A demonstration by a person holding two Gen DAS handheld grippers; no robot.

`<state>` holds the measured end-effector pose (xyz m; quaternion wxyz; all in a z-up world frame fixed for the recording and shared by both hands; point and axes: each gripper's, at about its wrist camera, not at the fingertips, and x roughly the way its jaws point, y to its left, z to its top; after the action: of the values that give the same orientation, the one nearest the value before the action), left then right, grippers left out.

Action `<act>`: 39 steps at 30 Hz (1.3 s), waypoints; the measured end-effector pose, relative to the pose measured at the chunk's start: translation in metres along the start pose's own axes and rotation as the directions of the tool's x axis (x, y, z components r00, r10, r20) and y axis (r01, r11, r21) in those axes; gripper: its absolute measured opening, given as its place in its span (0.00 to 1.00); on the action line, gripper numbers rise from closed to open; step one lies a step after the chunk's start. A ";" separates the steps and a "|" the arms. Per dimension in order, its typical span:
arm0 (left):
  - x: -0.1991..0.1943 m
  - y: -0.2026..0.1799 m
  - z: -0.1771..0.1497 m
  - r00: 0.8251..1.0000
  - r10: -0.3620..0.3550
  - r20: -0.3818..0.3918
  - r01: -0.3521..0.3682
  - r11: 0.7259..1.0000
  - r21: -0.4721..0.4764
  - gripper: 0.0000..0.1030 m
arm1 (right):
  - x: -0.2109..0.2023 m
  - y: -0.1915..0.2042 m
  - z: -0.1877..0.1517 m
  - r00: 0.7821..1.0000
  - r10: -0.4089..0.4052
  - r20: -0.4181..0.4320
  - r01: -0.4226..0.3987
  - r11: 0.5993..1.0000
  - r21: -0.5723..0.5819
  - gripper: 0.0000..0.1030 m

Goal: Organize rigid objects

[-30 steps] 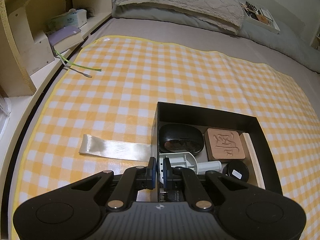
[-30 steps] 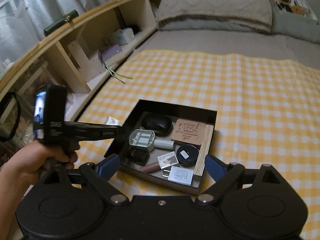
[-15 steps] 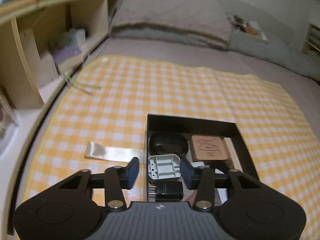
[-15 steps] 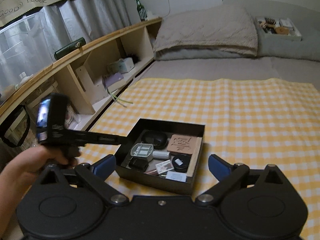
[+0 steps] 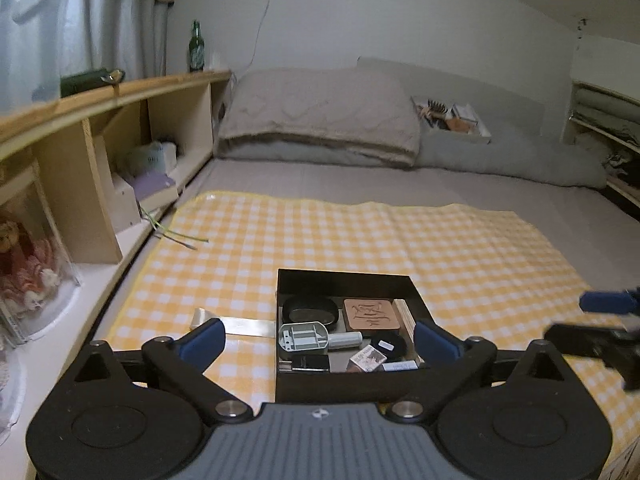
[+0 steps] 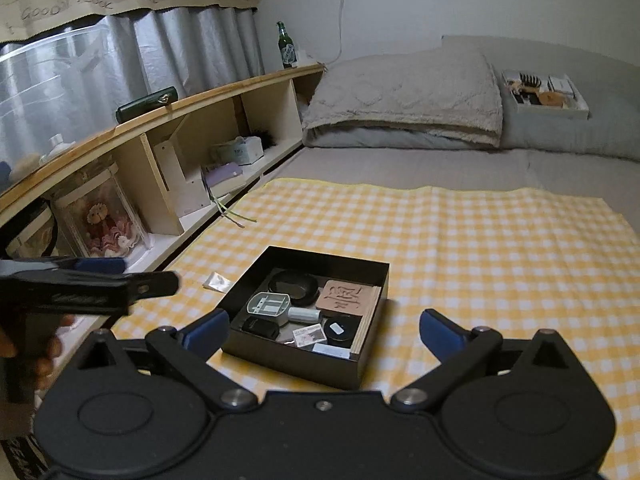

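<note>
A black open box [image 5: 344, 277] [image 6: 368, 296] sits on a yellow checked cloth [image 5: 460, 248] on the bed. It holds a grey plastic tool [image 5: 306, 335] [image 6: 269, 304], a black oval case [image 5: 310, 308], a brown carved tile [image 5: 372, 314] [image 6: 345, 297], a round black tin [image 6: 341, 328] and several small packets. My left gripper [image 5: 316, 340] is open and empty, raised above the box's near side. My right gripper [image 6: 324, 332] is open and empty, held back over the box's near edge.
A strip of clear wrapper [image 5: 236, 322] lies on the cloth left of the box. A wooden shelf unit [image 6: 192, 132] runs along the left with a green bottle [image 6: 285, 46]. A pillow [image 5: 320, 112] and a white tray [image 6: 544, 94] lie at the head of the bed.
My left gripper let go of the grey plastic tool in the box, opened wide and pulled up and back. My right gripper also drew back and up.
</note>
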<state>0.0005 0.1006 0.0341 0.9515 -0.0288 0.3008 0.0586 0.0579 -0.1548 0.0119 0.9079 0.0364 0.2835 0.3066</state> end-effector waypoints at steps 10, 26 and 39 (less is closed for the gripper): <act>-0.048 -0.008 -0.034 0.994 0.016 0.112 -0.021 0.999 0.049 1.00 | -0.021 0.006 -0.024 0.996 -0.055 0.074 0.059 0.997 -0.044 1.00; -0.060 -0.016 -0.061 0.987 0.038 0.157 -0.052 0.995 0.087 1.00 | -0.034 0.013 -0.049 0.988 -0.093 0.124 0.101 0.993 -0.060 1.00; -0.064 -0.014 -0.063 0.985 0.021 0.174 -0.035 0.996 0.077 1.00 | -0.033 0.012 -0.053 0.985 -0.121 0.122 0.128 0.990 -0.052 1.00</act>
<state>-0.0850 0.0751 0.0199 0.9734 0.0188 0.2197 0.0624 0.0014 -0.1697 -0.0138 0.9411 0.0094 0.2216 0.2551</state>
